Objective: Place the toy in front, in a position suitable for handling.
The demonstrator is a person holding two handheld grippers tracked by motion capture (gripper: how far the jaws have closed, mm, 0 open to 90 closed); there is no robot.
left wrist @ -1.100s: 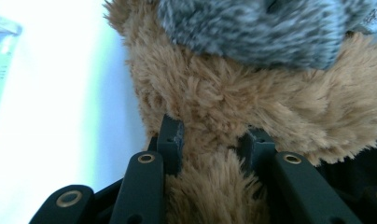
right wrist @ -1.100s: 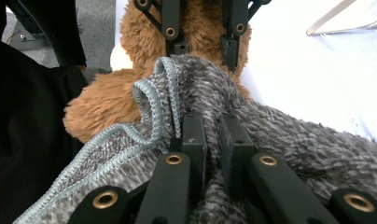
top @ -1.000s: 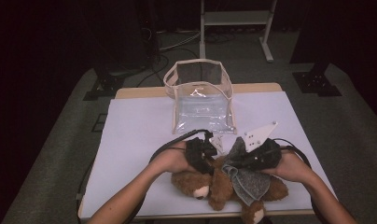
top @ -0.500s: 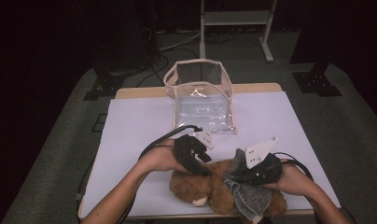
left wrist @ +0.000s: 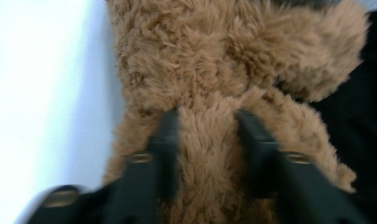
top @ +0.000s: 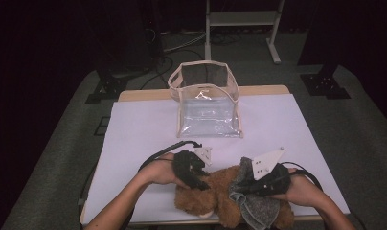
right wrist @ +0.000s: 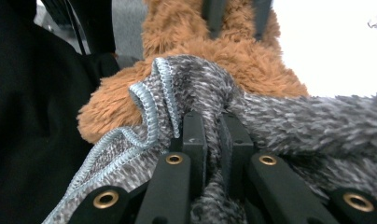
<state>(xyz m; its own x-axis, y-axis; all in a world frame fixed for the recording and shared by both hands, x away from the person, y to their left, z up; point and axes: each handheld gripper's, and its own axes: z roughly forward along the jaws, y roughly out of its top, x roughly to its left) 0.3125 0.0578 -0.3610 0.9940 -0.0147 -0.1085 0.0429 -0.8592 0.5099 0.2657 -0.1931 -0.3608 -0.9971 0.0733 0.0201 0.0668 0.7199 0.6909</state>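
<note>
While the left gripper [left wrist: 207, 116] has just been closing on the brown teddy bear [top: 215, 194] at lower centre of the counter [top: 134, 143], the right gripper [right wrist: 213, 122] pinches its grey knitted garment [right wrist: 280, 126], apparently mid-dressing; next, tug it along the body.

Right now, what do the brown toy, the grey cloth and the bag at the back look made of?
Brown toy: plush, long shaggy pile, matte.
Grey cloth: fleecy or chenille-like knit, heathered grey and white, pale blue stitched edge.
Bag: clear glossy plastic, probably vinyl, with beige fabric-like trim; the table shows through.
</note>
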